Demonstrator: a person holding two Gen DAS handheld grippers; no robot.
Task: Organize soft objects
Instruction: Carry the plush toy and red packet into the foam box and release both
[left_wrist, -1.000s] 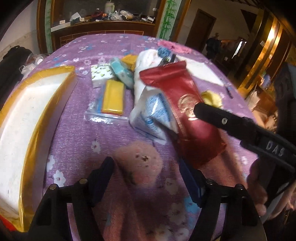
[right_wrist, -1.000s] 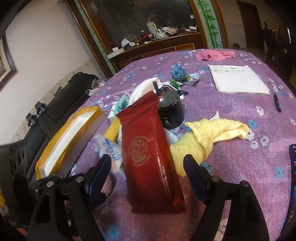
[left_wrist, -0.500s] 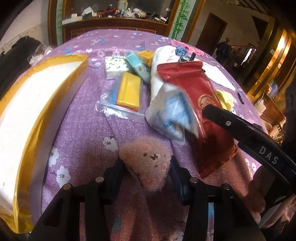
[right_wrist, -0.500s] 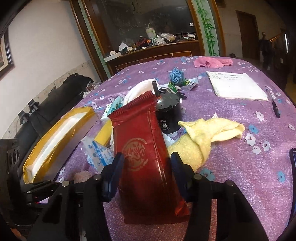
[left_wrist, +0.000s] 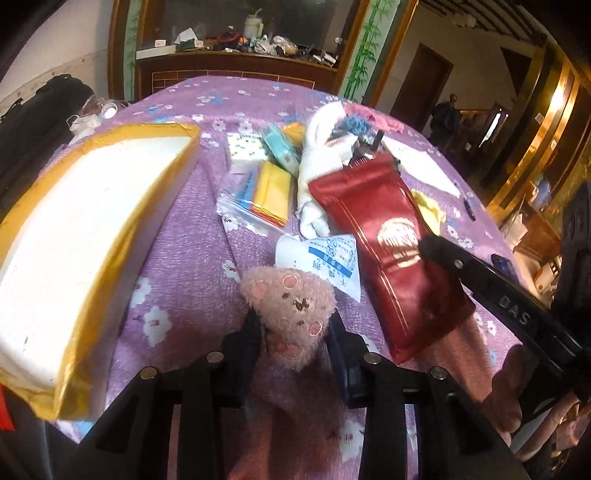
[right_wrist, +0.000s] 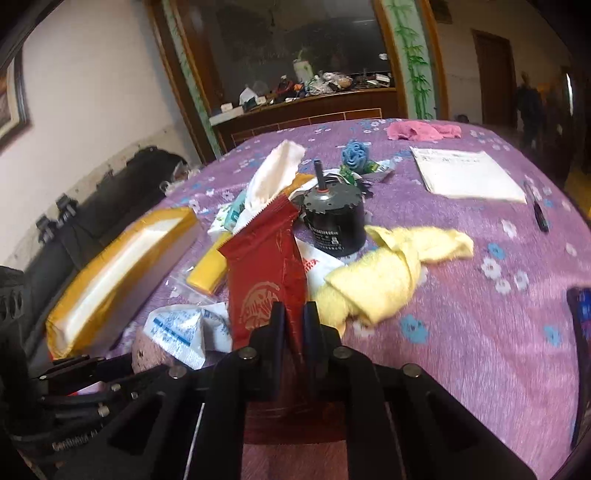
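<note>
Both sets of jaws are closed on something: the left gripper (left_wrist: 293, 334) pinches the pink plush bear (left_wrist: 291, 312), the right gripper (right_wrist: 293, 323) clamps the red foil pouch (right_wrist: 266, 273).

From where I stand, the purple flowered tablecloth (right_wrist: 461, 314) carries it all. The long white box with gold edging (left_wrist: 74, 236) lies along the left side, well apart from the heap in the middle. There the pouch leans up across a white cloth (left_wrist: 317, 155), with a yellow towel (right_wrist: 391, 269) just beside it and a black motor (right_wrist: 334, 221) behind. A zip bag holding a yellow pack (left_wrist: 271, 192) and a printed white sachet (left_wrist: 325, 258) sit between the box and the pouch; the sachet touches the bear's top. The left gripper comes in low and level, the right one reaches in from the right, angled across toward the pouch's lower half.
</note>
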